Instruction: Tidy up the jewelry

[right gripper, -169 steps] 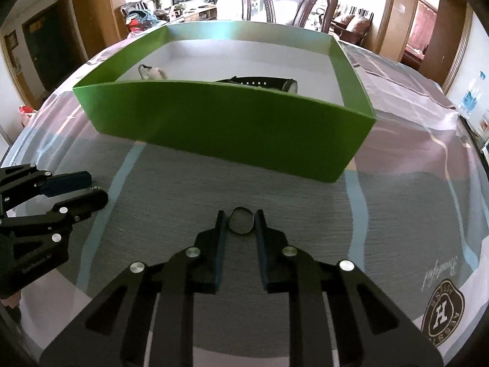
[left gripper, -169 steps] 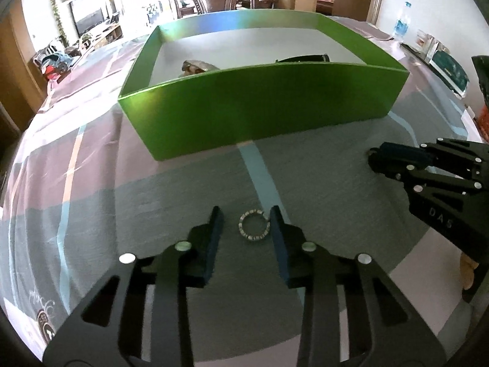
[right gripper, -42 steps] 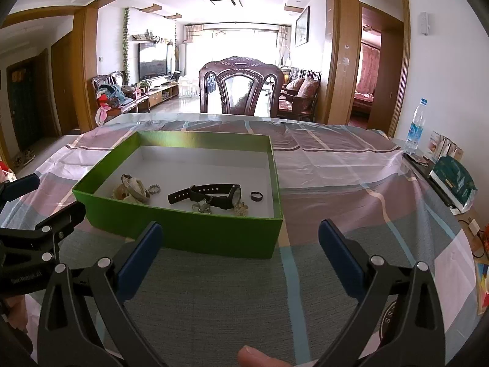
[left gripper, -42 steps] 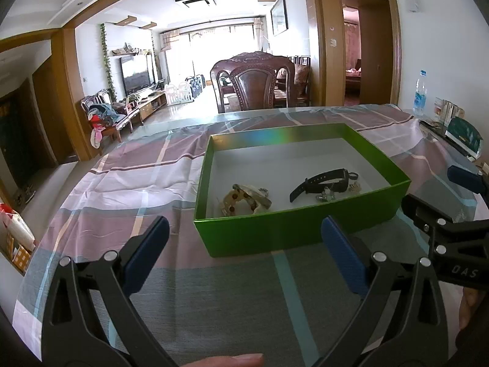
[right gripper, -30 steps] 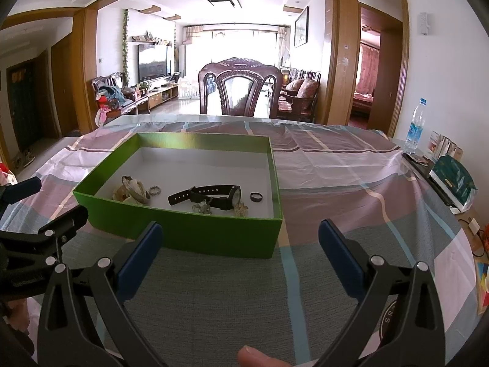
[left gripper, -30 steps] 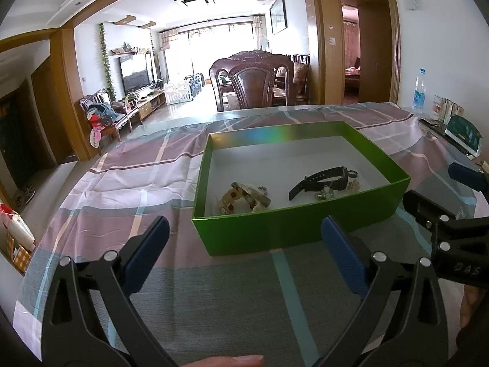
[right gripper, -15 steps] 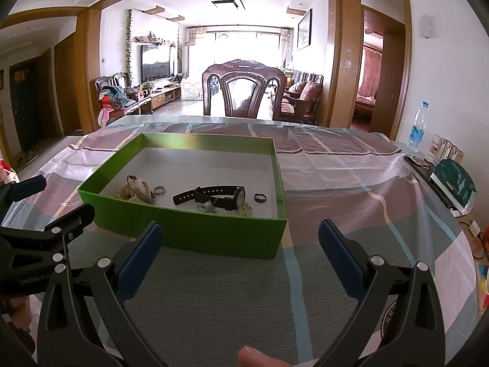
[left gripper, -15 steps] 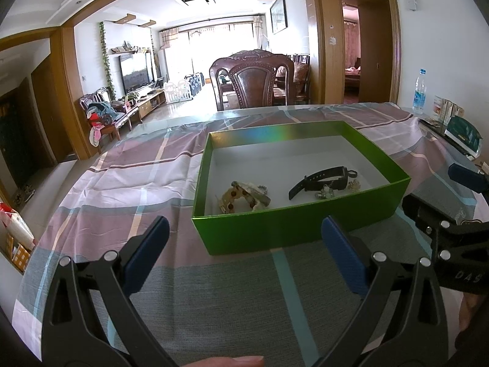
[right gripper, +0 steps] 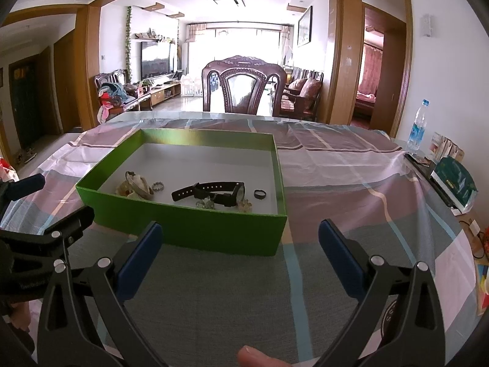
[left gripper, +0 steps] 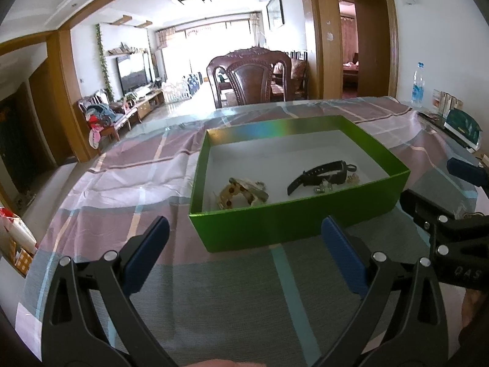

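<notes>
A green box (left gripper: 293,220) (right gripper: 195,229) with a white floor sits on the table. Inside lie a black watch (left gripper: 324,175) (right gripper: 214,194), a gold bracelet (left gripper: 241,191) (right gripper: 134,187), a beaded ring (right gripper: 158,187), a dark ring (right gripper: 260,194) and small earrings (right gripper: 207,203). My left gripper (left gripper: 244,253) is open and empty, held above the cloth in front of the box. My right gripper (right gripper: 241,253) is open and empty, also in front of the box. Each gripper shows at the edge of the other's view.
A plaid cloth (right gripper: 351,168) covers the table. A dark wooden chair (right gripper: 244,88) stands at the far side. A water bottle (right gripper: 417,128), a green pouch (right gripper: 455,183) and small boxes sit at the table's right edge.
Earlier both grippers were low over rings on the cloth; now both are raised, wide open and empty, and both rings lie in the box. In the last second, only slight drift.
</notes>
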`<state>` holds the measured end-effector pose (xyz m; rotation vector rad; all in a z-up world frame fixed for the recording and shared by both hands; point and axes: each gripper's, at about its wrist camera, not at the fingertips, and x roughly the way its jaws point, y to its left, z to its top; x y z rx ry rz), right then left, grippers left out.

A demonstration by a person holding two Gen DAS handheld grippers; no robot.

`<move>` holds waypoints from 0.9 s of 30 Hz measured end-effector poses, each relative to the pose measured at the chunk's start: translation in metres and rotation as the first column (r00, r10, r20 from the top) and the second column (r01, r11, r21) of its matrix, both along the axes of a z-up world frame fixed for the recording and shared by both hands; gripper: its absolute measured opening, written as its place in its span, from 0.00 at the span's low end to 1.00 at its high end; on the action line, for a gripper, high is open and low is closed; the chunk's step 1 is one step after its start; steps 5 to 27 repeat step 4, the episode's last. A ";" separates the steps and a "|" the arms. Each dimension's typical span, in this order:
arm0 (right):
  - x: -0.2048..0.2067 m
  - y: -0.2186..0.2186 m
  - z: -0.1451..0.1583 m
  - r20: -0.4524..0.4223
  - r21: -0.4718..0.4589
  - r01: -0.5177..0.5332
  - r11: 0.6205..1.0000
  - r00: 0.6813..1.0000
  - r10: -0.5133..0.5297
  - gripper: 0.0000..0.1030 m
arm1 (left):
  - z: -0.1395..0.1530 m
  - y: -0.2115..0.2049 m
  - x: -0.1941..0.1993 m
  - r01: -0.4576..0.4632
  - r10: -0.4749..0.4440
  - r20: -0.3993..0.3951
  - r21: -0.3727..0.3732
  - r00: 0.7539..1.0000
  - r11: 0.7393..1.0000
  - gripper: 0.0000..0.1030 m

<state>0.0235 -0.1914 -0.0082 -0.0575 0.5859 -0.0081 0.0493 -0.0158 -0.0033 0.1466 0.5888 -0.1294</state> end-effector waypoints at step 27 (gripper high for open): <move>0.015 0.004 -0.023 -0.170 0.040 -0.093 0.995 0.981 0.098 0.97 | -0.002 0.004 0.007 -0.028 0.029 -0.023 0.005 0.999 1.000 0.96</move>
